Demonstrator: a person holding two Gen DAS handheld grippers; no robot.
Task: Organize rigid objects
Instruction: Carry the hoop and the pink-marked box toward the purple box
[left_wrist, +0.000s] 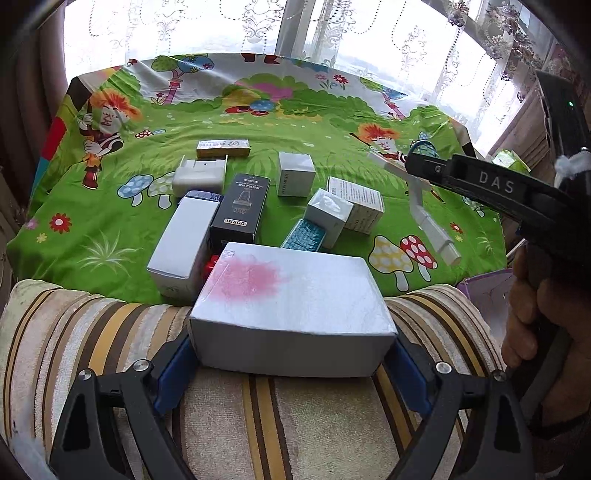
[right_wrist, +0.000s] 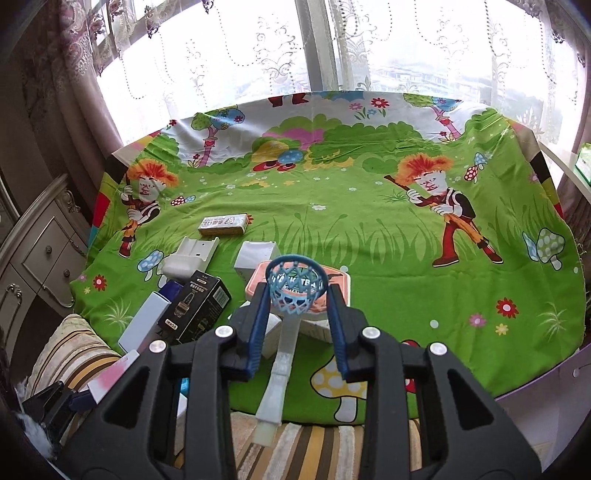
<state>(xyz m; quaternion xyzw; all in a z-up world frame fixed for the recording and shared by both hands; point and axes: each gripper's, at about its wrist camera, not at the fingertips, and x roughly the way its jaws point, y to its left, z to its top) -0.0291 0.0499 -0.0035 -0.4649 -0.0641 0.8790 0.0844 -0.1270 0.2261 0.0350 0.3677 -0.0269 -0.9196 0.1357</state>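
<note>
My left gripper (left_wrist: 293, 354) is shut on a big white box with a pink stain (left_wrist: 291, 306), its blue pads pressed on the box's two ends. The box sits over the near edge of the green cartoon cloth (left_wrist: 110, 206) and a striped cushion (left_wrist: 92, 332). My right gripper (right_wrist: 298, 295) is shut on a toy basketball hoop (right_wrist: 295, 284) with a blue ring and net and an orange backboard. Its pale pole (right_wrist: 280, 369) hangs down toward the camera. In the left wrist view the right gripper (left_wrist: 417, 162) holds the hoop above the cloth's right side.
Several boxes crowd the cloth's near left: a black DORMI box (left_wrist: 240, 210), a tall white box (left_wrist: 184, 243), a white cube box (left_wrist: 295, 173), a flat yellow box (left_wrist: 222, 147), a blue item (left_wrist: 304, 236). The cloth's right half (right_wrist: 443, 295) is bare. A dresser (right_wrist: 37, 258) stands at the left.
</note>
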